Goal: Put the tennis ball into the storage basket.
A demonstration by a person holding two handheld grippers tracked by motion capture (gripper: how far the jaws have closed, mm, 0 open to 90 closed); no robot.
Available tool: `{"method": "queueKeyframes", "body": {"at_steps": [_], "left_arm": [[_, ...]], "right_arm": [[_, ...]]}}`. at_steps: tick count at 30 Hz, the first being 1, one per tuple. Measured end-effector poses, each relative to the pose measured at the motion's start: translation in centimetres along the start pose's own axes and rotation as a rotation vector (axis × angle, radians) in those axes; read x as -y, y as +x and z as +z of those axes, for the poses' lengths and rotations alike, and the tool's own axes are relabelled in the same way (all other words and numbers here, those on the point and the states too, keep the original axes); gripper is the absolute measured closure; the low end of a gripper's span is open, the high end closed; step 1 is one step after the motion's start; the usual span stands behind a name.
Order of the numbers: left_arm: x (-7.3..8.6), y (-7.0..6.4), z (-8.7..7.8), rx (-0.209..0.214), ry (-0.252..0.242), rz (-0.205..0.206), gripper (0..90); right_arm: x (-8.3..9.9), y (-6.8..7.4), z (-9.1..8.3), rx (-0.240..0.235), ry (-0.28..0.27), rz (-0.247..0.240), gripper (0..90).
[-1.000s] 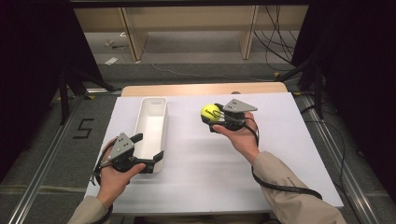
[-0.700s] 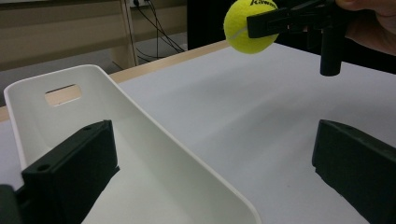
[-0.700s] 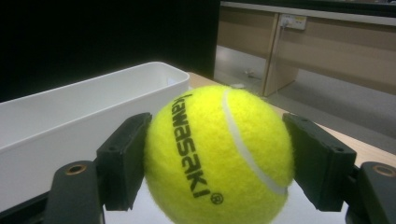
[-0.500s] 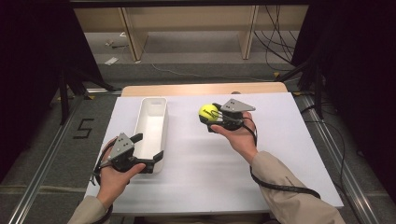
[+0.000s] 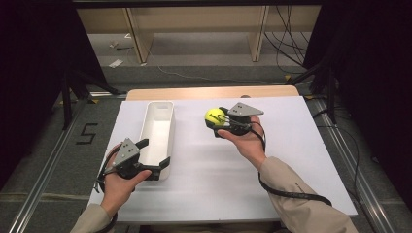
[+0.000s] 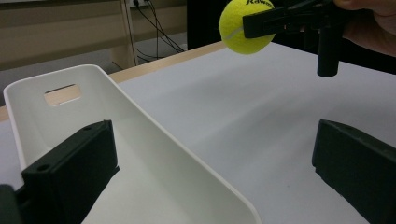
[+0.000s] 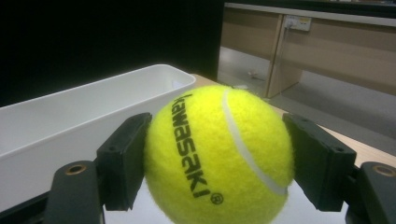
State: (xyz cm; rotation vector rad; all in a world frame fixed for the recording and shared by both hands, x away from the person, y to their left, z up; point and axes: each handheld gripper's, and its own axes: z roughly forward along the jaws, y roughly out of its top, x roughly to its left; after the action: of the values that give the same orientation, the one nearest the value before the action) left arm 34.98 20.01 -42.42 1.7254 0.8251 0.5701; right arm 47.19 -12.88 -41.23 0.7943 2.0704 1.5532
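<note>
My right gripper (image 5: 217,122) clamps tennis ball (image 5: 214,116), right of white bin (image 5: 156,127); bin's length runs away from me; left gripper (image 5: 151,158) gapes astride near wall.

A white table (image 5: 311,160) with a pale wooden strip (image 5: 209,92) along its far edge stands on grey floor (image 5: 204,53); wooden shelving (image 5: 194,19) lines the far wall; black cables (image 5: 286,39) trail beyond the far right corner; dark curtains (image 5: 34,58) flank both sides; a "5" marking (image 5: 86,133) lies off the left edge.

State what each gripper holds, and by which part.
Right gripper: tennis ball, clamped across its sides. Left gripper: open, straddling the white bin's near wall, gripping nothing.
</note>
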Motion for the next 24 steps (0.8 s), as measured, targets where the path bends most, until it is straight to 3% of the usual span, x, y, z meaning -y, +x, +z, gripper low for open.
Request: {"method": "queueKeyframes", "body": {"at_steps": [24], "left_arm": [[0.01, 0.01, -0.01, 0.001, -0.001, -0.001, 0.0]], "right_arm": [[-0.41, 0.65, 0.84, -0.017, -0.003, -0.008, 27.7]]}}
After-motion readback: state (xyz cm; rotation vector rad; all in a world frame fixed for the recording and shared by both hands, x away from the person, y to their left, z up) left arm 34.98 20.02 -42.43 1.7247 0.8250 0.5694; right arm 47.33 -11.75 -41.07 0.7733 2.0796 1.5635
